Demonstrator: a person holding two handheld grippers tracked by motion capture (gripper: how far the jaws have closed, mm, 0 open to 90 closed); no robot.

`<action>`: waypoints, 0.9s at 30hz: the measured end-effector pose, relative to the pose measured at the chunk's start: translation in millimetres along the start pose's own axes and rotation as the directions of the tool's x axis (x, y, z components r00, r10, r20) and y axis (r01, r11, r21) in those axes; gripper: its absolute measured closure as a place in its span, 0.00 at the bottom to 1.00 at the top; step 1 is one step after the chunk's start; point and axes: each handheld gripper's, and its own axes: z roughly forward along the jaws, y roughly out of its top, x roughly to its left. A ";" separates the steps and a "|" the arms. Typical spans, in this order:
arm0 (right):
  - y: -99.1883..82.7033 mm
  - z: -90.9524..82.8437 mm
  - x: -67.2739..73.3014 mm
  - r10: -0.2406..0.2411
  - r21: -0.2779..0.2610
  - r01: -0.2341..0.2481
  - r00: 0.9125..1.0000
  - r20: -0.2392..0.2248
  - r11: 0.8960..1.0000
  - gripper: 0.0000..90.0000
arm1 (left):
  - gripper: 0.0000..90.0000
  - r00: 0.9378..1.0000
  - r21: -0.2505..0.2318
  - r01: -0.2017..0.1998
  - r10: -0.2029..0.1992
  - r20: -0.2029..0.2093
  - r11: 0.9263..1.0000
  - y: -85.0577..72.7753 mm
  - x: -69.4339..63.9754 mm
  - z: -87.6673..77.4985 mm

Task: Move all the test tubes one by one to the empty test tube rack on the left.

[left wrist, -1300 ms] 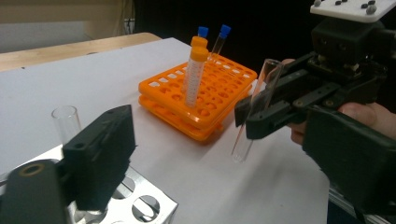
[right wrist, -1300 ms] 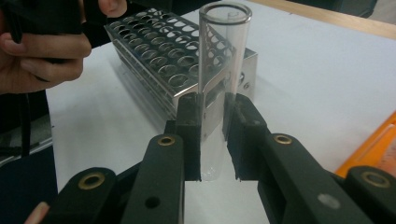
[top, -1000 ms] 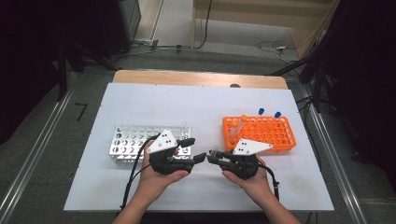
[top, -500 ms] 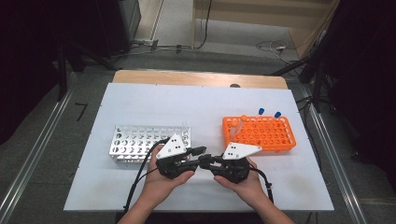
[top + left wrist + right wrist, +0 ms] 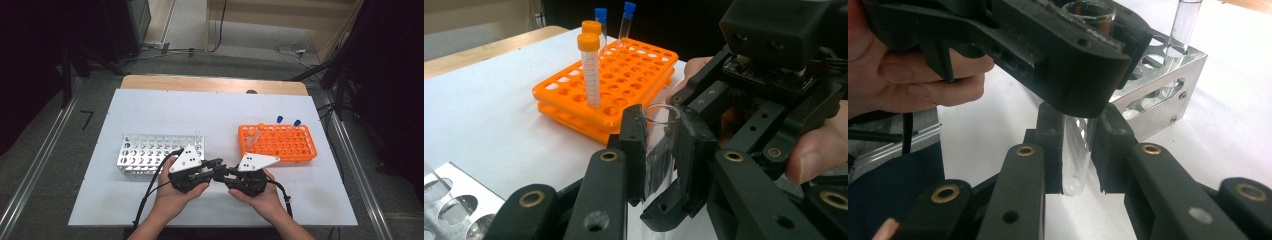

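A clear uncapped test tube point(image 5: 659, 145) stands upright between both grippers over the table's front middle. My left gripper point(image 5: 663, 150) has just been closing and is now shut on the tube near its open mouth. Below it, my right gripper point(image 5: 1078, 155) is shut on the tube's point(image 5: 1075, 150) lower part, with the round bottom showing between the pads. In the high view the left gripper point(image 5: 216, 165) and right gripper point(image 5: 223, 173) meet tip to tip. The left gripper's body point(image 5: 1048, 50) crosses just above the right jaws.
A silver metal rack point(image 5: 150, 152) sits left of the hands with one clear tube point(image 5: 1183, 25) at its near corner. An orange rack point(image 5: 282, 142) to the right holds two orange-capped tubes point(image 5: 589, 70) and two blue-capped tubes point(image 5: 626, 20). The white table point(image 5: 200, 115) extends behind.
The left jaws have closed onto the tube that the right gripper holds. Both hands have edged slightly and stay together at the front middle.
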 end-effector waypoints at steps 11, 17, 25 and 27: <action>-6.5 -13.1 -7.4 0.012 -0.032 -0.011 0.999 0.034 0.999 0.43 | 0.85 1.000 -0.009 0.017 -0.017 -0.024 1.000 0.8 9.3 -9.3; -13.8 -29.3 -21.3 0.039 -0.042 -0.037 0.997 0.062 0.998 0.29 | 0.85 0.998 -0.022 0.029 -0.030 -0.050 0.999 1.5 16.6 -16.5; -22.6 -52.3 -36.4 0.074 -0.067 -0.068 0.993 0.090 0.995 0.20 | 0.85 0.995 -0.041 0.043 -0.046 -0.093 0.998 4.5 28.4 -30.0; -25.2 -57.6 -39.2 0.081 -0.071 -0.074 0.992 0.096 0.995 0.16 | 0.85 0.993 -0.046 0.041 -0.045 -0.107 0.998 5.9 31.7 -34.2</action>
